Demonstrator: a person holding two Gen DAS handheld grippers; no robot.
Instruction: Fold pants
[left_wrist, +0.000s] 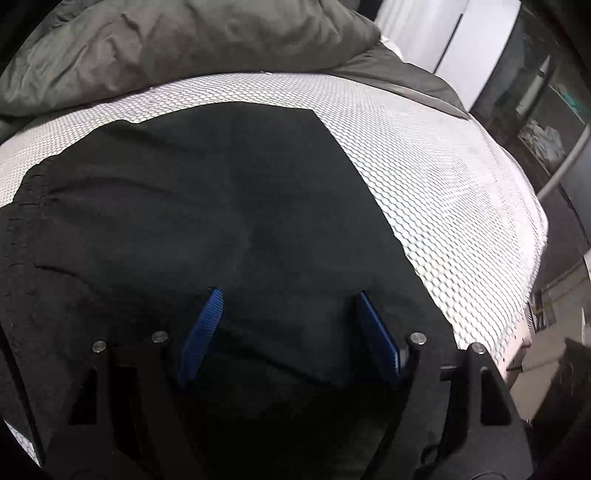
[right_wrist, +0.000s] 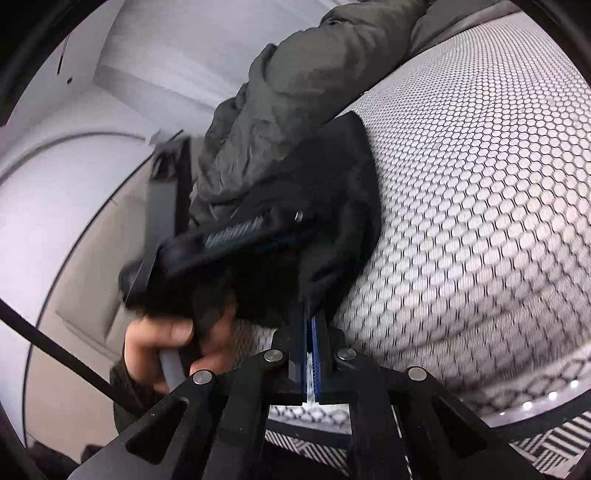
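The black pants (left_wrist: 207, 206) lie spread on a white bed cover with a honeycomb print (left_wrist: 443, 177), filling most of the left wrist view. My left gripper (left_wrist: 290, 295) is open just above the cloth, its blue pads (left_wrist: 201, 332) wide apart with nothing between them. In the right wrist view my right gripper (right_wrist: 313, 314) is shut on an edge of the black pants (right_wrist: 332, 206), which hang bunched in front of it. The left gripper's body (right_wrist: 229, 243) and the hand holding it show to the left.
A grey-green duvet (left_wrist: 177, 48) is heaped along the far side of the bed; it also shows in the right wrist view (right_wrist: 295, 85). The bed's right edge (left_wrist: 532, 280) drops off to the floor and dark furniture (left_wrist: 546, 122). White walls stand behind.
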